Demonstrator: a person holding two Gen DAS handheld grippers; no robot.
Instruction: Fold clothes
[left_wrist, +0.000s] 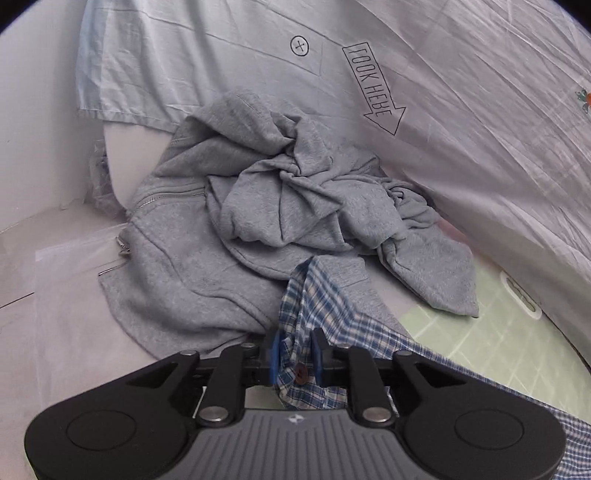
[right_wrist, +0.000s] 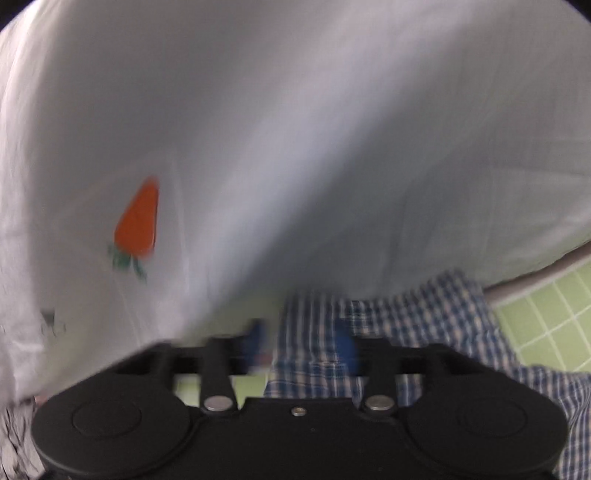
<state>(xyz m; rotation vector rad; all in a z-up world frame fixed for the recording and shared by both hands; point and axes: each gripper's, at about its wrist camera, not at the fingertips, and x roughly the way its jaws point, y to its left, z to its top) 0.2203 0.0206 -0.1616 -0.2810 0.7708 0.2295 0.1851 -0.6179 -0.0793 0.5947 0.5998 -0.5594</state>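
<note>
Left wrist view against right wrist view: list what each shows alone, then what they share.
Left only: a crumpled grey hoodie and a light blue shirt with an arrow print. Right only: an orange carrot print seen large, though blurred. Both: the blue checked shirt pinched in each tool, left and right, the white cloth and the green grid mat.

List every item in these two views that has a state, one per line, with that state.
left tool: shut on plaid shirt
right tool: blurred, plaid cloth between its pads
grey hoodie: crumpled, unfolded
light blue shirt: spread flat
white carrot-print garment: loose, unfolded
</note>
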